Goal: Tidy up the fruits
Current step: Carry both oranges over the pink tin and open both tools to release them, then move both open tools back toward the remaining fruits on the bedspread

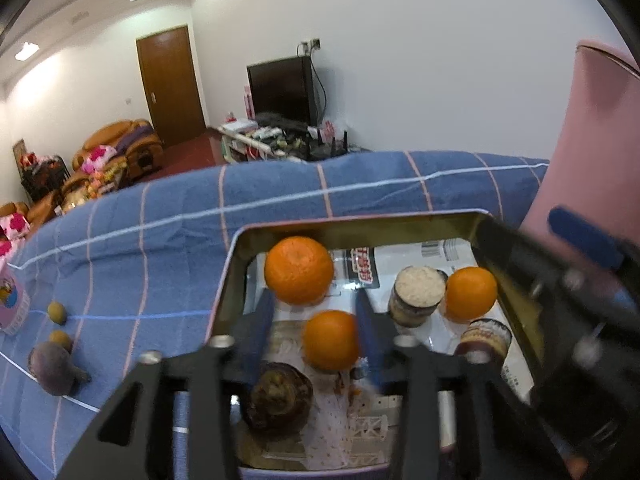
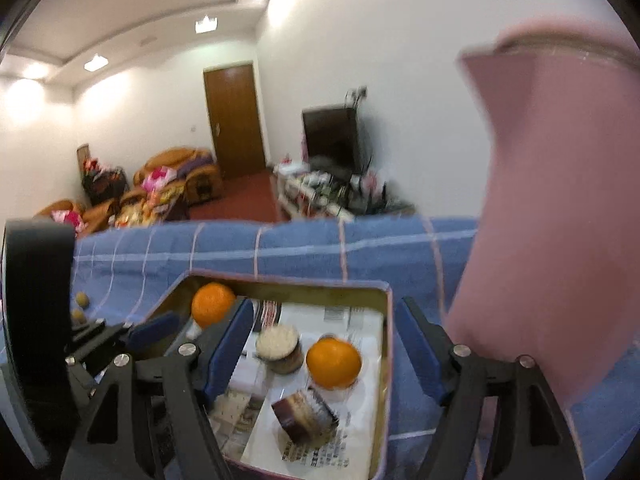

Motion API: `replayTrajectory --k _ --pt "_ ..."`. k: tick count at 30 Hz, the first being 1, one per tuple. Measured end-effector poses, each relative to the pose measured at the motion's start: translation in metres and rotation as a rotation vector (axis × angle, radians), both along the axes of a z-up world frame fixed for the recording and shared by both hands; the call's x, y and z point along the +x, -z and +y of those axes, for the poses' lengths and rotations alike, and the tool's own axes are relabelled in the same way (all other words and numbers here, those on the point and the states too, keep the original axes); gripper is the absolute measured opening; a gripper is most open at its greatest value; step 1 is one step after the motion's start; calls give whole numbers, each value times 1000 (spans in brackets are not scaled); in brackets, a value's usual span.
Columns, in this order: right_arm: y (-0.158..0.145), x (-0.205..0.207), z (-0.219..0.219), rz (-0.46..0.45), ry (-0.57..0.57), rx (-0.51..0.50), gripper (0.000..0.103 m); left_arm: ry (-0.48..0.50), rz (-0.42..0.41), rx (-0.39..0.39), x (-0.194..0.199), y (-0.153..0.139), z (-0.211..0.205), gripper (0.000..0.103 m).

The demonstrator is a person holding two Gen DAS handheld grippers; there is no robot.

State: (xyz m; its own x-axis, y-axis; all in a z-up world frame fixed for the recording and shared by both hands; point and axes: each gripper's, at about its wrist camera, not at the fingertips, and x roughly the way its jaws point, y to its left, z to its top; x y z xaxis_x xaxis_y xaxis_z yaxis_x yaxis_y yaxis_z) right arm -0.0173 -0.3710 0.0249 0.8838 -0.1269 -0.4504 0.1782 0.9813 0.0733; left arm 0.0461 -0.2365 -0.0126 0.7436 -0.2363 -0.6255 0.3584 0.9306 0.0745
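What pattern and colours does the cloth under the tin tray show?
The cloth is blue, checked with thin pink and white lines. It shows best in the left wrist view.

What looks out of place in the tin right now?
One jar lies tipped on its side in the tin, while the other jar stands upright. Some fruit also sits outside on the blue cloth.

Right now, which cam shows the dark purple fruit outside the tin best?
Left wrist view. The dark purple fruit lies in plain sight on the blue checked cloth, left of the tin, next to two small yellow-brown fruits. The right wrist view does not show it: the black body at the left edge blocks that area.
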Motion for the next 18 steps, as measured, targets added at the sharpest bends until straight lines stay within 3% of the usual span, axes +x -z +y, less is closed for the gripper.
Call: replayTrajectory --k 2,3,5,9,18 --pt "-3 -6 -1 -32 38 -16 81 -19 -50 -7 -7 -4 2 96" --pt "-5 -10 -3 -50 63 -20 83 -27 -71 -14 -10 -6 4 101" --pt "-6 -12 -6 -64 88 -7 83 -43 -131 -37 -20 -12 9 103" --pt "-5 -15 -11 -68 103 7 83 -34 -153 -43 -26 -13 14 103" --pt "-5 -25 13 -145 77 -125 83 -105 -245 -17 -37 -20 37 103"
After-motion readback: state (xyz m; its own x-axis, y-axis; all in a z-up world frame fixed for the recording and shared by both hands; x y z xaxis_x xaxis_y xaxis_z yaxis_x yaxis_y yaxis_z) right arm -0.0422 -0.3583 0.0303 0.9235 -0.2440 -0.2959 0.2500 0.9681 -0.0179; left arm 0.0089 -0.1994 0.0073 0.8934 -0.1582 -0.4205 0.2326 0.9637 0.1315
